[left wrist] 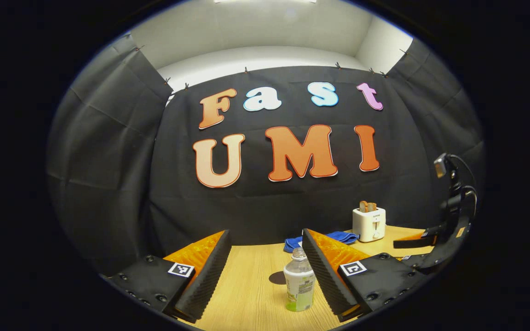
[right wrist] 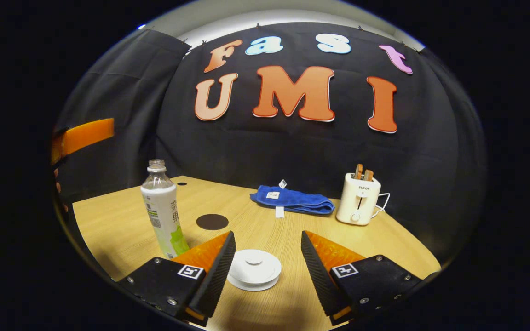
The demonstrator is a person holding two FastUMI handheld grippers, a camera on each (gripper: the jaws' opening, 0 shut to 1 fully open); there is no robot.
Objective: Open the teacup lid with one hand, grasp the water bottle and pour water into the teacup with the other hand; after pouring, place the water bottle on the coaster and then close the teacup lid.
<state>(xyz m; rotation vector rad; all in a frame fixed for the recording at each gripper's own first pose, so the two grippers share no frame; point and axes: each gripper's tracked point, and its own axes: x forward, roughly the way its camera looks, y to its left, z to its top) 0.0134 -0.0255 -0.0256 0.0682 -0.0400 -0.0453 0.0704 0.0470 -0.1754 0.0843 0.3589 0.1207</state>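
Left tool (left wrist: 265, 271) open, fingers spread wide over the tabletop (left wrist: 251, 294), nothing between the pads under pressure. Water bottle (left wrist: 299, 281) stands upright between the two fingers, close against the inner face of the right-hand finger in the left gripper view — whether it touches cannot be told. Cap off, neck open. Dark round coaster (left wrist: 278, 277) lies on the wood just behind the bottle, partly hidden by it.

Right tool (right wrist: 267, 266) also open, fingers wide apart, hovering low above the teacup lid (right wrist: 254, 268). Lid is white, round, with a small central knob; it sits between the fingers, nearer the left-hand one, and neither pad presses on it. The cup beneath is hidden by the lid, so its body cannot be made out.

In the right gripper view the water bottle (right wrist: 161, 211) stands to the left, upright, white-and-green label facing the camera, with the coaster (right wrist: 212, 221) just beside it to the right and apart from it. An orange finger of the left tool (right wrist: 83, 135) shows at the far left edge, above the bottle.

Background items — folded blue cloth (right wrist: 292, 200) toward the rear of the tabletop, white toaster (right wrist: 360, 198) with two slices standing in it to the right of the cloth, its cord trailing off behind
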